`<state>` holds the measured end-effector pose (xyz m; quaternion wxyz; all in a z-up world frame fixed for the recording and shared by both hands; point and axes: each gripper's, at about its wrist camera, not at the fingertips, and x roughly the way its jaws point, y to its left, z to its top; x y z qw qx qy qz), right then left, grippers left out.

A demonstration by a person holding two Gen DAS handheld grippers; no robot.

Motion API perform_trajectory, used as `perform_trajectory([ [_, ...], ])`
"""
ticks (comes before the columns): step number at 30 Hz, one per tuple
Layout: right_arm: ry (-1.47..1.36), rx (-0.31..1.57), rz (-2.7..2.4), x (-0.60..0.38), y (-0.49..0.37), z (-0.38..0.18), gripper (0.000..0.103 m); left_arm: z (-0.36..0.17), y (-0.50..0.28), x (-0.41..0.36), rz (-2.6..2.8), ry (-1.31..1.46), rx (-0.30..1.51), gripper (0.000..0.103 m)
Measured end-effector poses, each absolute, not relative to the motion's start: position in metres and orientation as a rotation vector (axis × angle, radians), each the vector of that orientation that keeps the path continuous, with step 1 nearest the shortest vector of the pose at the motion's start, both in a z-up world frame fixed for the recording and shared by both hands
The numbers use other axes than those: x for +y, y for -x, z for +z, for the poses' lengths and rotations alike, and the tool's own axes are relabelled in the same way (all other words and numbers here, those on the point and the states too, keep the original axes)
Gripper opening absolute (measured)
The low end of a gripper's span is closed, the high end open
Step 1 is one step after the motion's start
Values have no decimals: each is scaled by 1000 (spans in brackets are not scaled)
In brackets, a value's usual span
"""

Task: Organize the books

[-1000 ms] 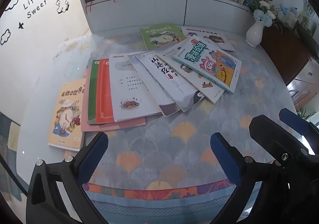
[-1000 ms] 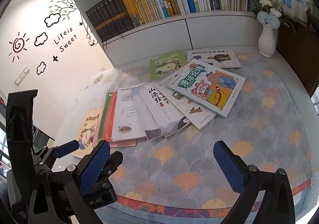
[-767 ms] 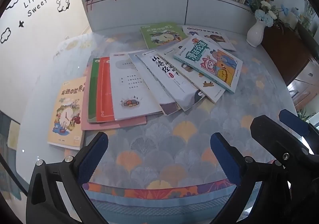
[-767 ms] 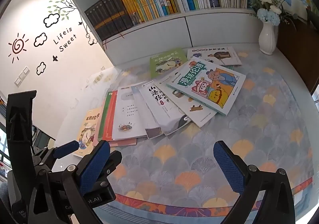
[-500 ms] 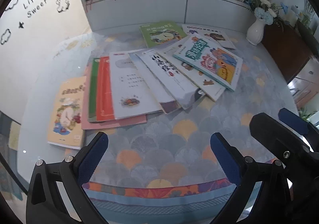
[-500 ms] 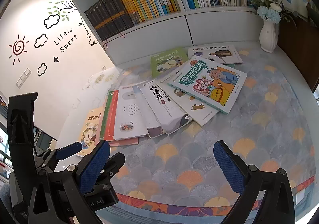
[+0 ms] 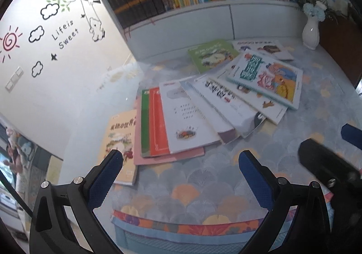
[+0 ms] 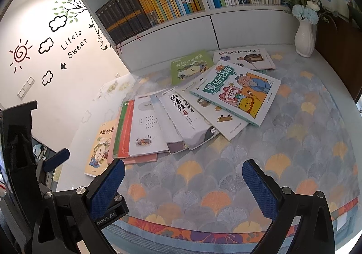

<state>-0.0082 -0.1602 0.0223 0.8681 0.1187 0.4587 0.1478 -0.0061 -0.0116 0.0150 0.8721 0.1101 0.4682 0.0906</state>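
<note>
A tablecloth [image 8: 294, 145] of pale blue fans, dotted orange and yellow, carries a green book [image 8: 191, 66], a yellow book [image 8: 99, 145], a pink book [image 7: 172, 155] and a white vase [image 8: 304, 38] of blue-and-white flowers [image 8: 305, 11].

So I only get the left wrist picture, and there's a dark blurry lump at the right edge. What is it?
Observer: That's the right hand-held gripper. Its own camera shows it open, with nothing between the fingers, over bare tablecloth.
Operator: And the cartoon book's cover is smeared for me.
Observer: It's sharp in the right wrist view: the cartoon book shows a bearded man in blue with a yellow chick below him.
</note>
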Motion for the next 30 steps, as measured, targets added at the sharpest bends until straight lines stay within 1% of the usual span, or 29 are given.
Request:
perform_trajectory([
  [4,-235,905,278,-166,14,34,103,32,4,-27,127,-246,929,102],
  [5,-233,883,266,-169,16,39,103,35,2,-32,103,-244,942,102],
  [11,-178,778,160,-183,27,65,103,38,-2,-44,-11,-149,926,102],
  [12,-175,773,153,-184,27,67,103,38,-1,-46,-18,-153,915,102],
  [13,-173,769,147,-185,27,69,103,41,3,-49,-21,-149,868,102],
  [16,-189,771,134,-190,27,69,103,42,4,-55,-36,-146,837,102],
  [30,-213,762,115,-199,22,69,103,47,-4,-64,-60,-163,844,102],
])
